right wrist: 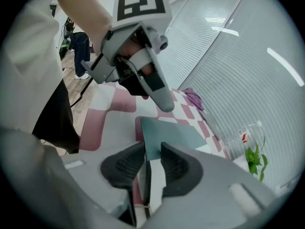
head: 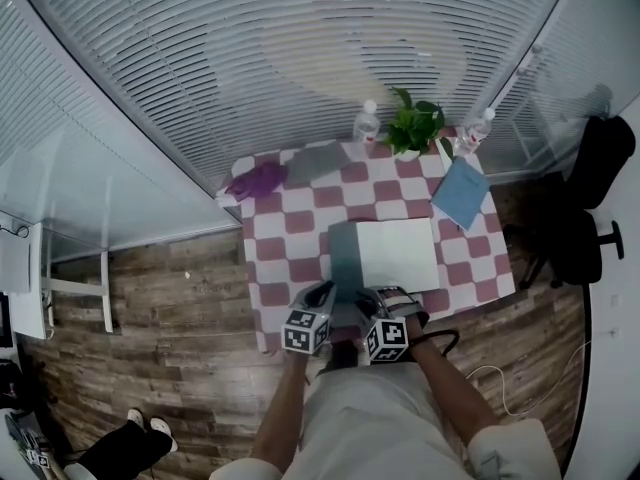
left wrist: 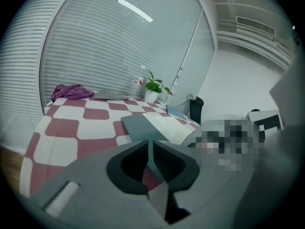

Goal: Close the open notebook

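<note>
The notebook point(head: 397, 255) lies open at the near middle of the checked table point(head: 288, 236). Its grey-green cover point(head: 345, 258) is spread flat to the left and a blank white page faces up on the right.

Both claws meet it at its near edge. The left claw point(head: 321, 296) is at the cover's near left corner. In the left gripper view its jaws are closed tight, with only a thin sliver of the cover pinched between them. The right claw point(head: 385, 300) is just beside it, where the cover and the white page join. In the right gripper view its jaws stand narrowly apart and the notebook's edge fills the gap between the two pads, dark cover against one and white paper against the other. That view also shows the left claw tilted down over the cover's far side.

Along the back of the table are a crumpled purple cloth point(head: 258, 180), a flat grey case point(head: 315, 160), a water bottle point(head: 367, 125), a potted plant point(head: 415, 126) and a second bottle point(head: 477, 130). A blue book point(head: 460, 194) lies well apart from the notebook, near the right edge. A black chair point(head: 590, 203) stands on the wooden floor to the right of the table.
</note>
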Motion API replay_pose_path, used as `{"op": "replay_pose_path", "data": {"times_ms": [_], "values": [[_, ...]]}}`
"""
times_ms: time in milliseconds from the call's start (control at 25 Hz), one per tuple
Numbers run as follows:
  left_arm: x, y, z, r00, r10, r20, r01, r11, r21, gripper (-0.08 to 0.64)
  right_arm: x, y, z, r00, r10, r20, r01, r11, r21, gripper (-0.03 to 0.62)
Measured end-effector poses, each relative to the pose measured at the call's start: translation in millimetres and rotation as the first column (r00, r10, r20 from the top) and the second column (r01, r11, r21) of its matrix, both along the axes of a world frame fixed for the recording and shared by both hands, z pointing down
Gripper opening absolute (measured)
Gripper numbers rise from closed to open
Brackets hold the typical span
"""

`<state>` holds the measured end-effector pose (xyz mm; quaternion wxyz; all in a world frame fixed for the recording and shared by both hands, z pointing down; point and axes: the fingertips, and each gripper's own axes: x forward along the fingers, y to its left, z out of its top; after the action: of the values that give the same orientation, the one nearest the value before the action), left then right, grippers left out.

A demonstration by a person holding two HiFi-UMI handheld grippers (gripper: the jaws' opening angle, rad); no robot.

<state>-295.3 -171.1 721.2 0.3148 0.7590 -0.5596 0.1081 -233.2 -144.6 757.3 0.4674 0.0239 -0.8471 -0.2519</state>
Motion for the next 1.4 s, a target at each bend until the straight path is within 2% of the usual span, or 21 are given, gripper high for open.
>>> {"op": "replay_pose_path", "data": {"times_ms": [80, 120, 280, 360, 520, 720, 880, 1240, 1400], "values": [[-7.5, -0.4, -1.2, 0.999, -0.019, -0.032, 0.019, 1.0, -0.005, 0.051, 2.7, -2.6, -10.2, 0.999, 0.026, 0.043, -0.026, 1.0, 0.002, 0.104], [-9.6, -1.2, -1.8, 0.998, -0.026, -0.058, 0.025, 1.0, -0.009, 0.093, 4.1, -3.8, -14.9, 0.997, 0.039, 0.062, -0.039, 0.999, 0.002, 0.1], [-4.9, -8.3, -3.0, 0.983, -0.027, -0.181, 0.022, 0.999, -0.029, 0.162, 9.1, -7.1, -27.4, 0.992, 0.073, 0.106, -0.073, 0.997, 0.003, 0.092], [5.8, -10.6, -1.9, 0.976, 0.003, -0.218, -0.014, 0.999, -0.048, 0.184, 11.0, -7.1, -31.2, 0.989, 0.084, 0.119, -0.086, 0.996, 0.006, 0.091], [30.8, -13.0, -8.9, 0.961, 0.099, -0.257, -0.117, 0.992, -0.054, 0.184, 16.6, -9.0, -38.9, 0.983, 0.107, 0.151, -0.109, 0.994, 0.007, 0.091], [52.3, -18.0, -36.2, 0.954, 0.212, -0.212, -0.214, 0.977, 0.014, 0.183, 24.8, -5.4, -48.5, 0.972, 0.126, 0.199, -0.121, 0.992, -0.041, 0.092], [61.9, -24.9, -52.9, 0.94, 0.295, -0.168, -0.293, 0.955, 0.042, 0.183, 24.0, -7.7, -61.2, 0.947, 0.183, 0.266, -0.162, 0.982, -0.098, 0.094], [93.4, -37.6, -78.8, 0.909, 0.397, -0.126, -0.387, 0.917, 0.093, 0.183, 35.9, -23.9, -86.6, 0.892, 0.276, 0.358, -0.277, 0.96, -0.047, 0.092], [110.5, -43.3, -85.9, 0.89, 0.442, -0.108, -0.432, 0.895, 0.11, 0.183, 47.8, -34.2, -95.0, 0.859, 0.332, 0.391, -0.334, 0.94, -0.064, 0.086]]}}
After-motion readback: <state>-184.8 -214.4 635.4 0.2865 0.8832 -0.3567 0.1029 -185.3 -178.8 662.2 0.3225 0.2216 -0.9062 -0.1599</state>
